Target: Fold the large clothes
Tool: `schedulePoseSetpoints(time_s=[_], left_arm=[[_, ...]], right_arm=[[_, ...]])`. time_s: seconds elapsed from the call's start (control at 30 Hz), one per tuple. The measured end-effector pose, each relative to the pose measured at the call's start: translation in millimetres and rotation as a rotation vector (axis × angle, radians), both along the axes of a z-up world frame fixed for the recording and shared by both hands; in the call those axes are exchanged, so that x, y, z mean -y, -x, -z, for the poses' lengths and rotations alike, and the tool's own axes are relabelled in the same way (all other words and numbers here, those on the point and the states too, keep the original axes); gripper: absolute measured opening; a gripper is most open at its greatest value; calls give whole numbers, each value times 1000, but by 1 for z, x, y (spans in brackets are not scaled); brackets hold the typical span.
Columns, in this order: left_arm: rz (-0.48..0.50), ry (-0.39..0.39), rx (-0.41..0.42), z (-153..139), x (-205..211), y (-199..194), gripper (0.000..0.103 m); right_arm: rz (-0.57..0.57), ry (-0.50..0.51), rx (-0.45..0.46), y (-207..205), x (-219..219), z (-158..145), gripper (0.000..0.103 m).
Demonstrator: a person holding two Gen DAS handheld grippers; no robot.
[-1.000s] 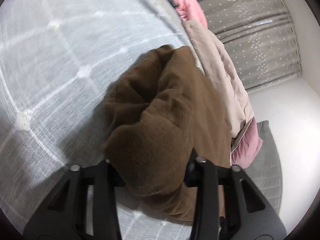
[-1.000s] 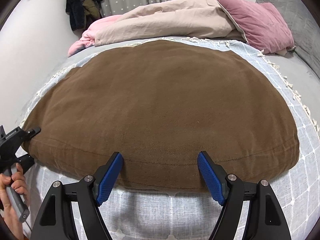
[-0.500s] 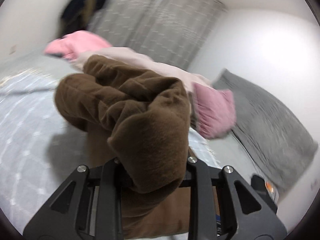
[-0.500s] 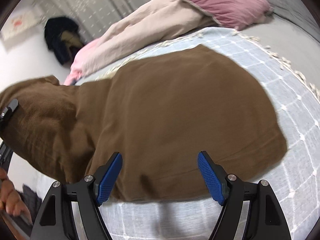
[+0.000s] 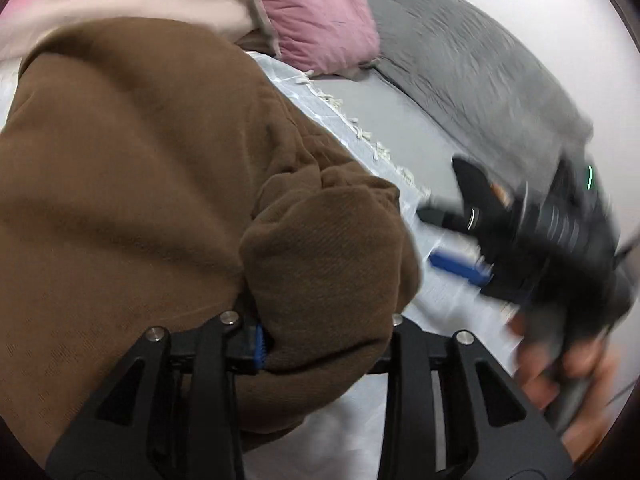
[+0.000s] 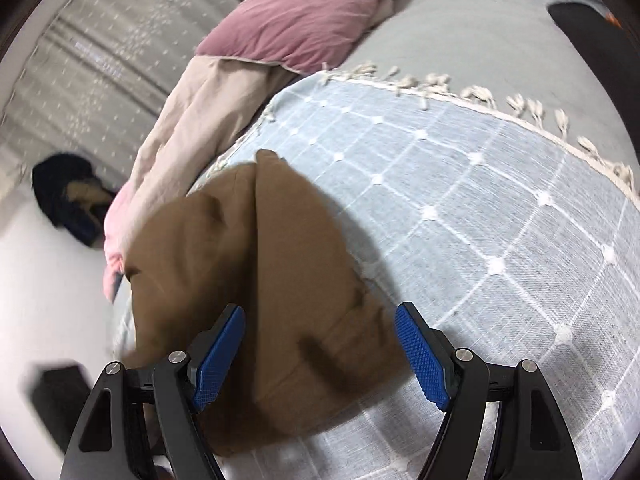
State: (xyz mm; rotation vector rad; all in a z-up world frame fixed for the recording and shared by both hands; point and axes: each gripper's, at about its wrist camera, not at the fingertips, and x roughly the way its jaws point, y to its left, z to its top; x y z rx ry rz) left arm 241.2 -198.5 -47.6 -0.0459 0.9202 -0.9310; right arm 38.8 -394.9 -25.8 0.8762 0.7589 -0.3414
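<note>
**Mia:** What can't you see well?

**Ben:** In the left wrist view the right gripper (image 5: 460,240) is a dark smear. The hand (image 5: 560,368) holding it is blurry too. I can make out one blue pad (image 5: 460,268) and not much else there. The edges of both views are soft and fuzzy.

**Mia:** And the left gripper (image 5: 324,340)?

**Ben:** It is pinching a thick bunch of the brown sweater (image 5: 132,208). The cloth hides one of its pads. Its jaws have just been opening a little, but the bunch is held tight between them.

**Mia:** Is the right gripper (image 6: 320,352) holding anything?

**Ben:** No. Its jaws stand wide apart. The brown sweater (image 6: 256,280) shows between them, but the pads do not press on it.

**Mia:** Where is the sweater?

**Ben:** On the bed, on the pale blue blanket (image 6: 480,220). One part is lifted and bunched over the rest. Its near edge is cut off behind the gripper.

**Mia:** What is the blanket like?

**Ben:** It has white lines and dots, and a cream fringe (image 6: 480,96) along its edge.

**Mia:** What else is in the room?

**Ben:** A pink pillow (image 6: 296,20), a beige duvet (image 6: 192,120), a grey sheet (image 6: 460,32), a dotted grey curtain (image 6: 100,48), and a dark bundle (image 6: 68,196) by the white wall. I can't tell what that is.
</note>
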Motion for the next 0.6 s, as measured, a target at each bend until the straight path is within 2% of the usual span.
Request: schedulePoseSetpoints(time_s=[0.07, 0.13, 0.23, 0.33, 0.43, 0.53, 0.6], left_arm=[[15, -20, 62, -13, -3, 11, 45], [49, 3, 36, -29, -10, 15, 60], [117, 69, 10, -44, -22, 34, 70], [138, 93, 15, -58, -42, 52, 73], [88, 91, 41, -65, -70, 53, 73], [-23, 11, 96, -62, -84, 45, 74], [-68, -25, 111, -57, -102, 47, 74]], right_arm=[[-2, -24, 12, 1, 0, 1, 79], [-30, -57, 40, 1, -4, 1, 79], [-53, -66, 62, -1, -4, -2, 79], [-85, -101, 111, -2, -6, -8, 79], [-108, -139, 166, -12, -1, -11, 79], [-165, -219, 226, -22, -2, -9, 79], [-192, -272, 217, -33, -5, 0, 80]])
